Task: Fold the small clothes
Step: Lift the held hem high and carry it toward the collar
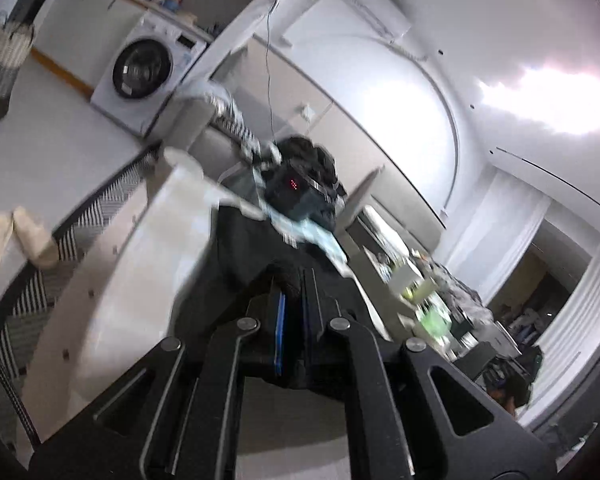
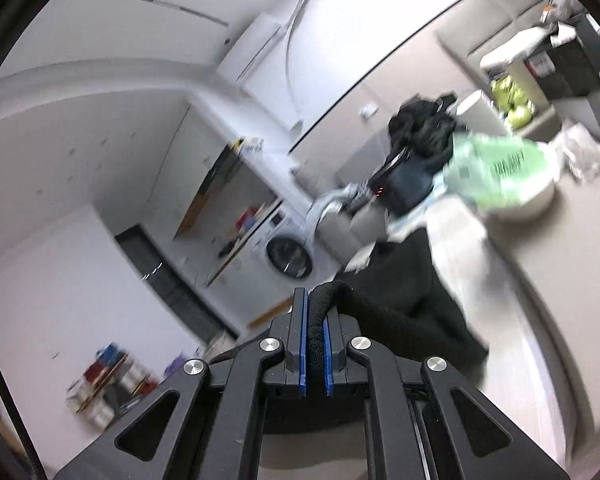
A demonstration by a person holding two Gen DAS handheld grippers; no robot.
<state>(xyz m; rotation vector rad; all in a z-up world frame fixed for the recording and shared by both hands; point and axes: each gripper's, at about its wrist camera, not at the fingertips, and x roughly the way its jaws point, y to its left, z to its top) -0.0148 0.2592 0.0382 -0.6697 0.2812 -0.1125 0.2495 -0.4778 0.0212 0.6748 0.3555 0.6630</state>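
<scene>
A black garment point(image 1: 236, 248) hangs lifted above the white table point(image 1: 140, 280), and both grippers hold it. My left gripper point(image 1: 294, 280) is shut, its blue-edged pads pinching the dark fabric's edge. In the right wrist view the black garment point(image 2: 404, 280) drapes down toward the table point(image 2: 512, 280). My right gripper point(image 2: 315, 300) is shut on a thick rolled hem of it. Both views are blurred and tilted.
A heap of dark and pale clothes point(image 1: 304, 184) lies at the table's far end, with a light green piece point(image 2: 496, 168) beside it. A washing machine point(image 1: 144, 76) stands behind, cream slippers point(image 1: 16, 236) lie on a striped rug, and cluttered shelves point(image 2: 108, 380) fill the room's side.
</scene>
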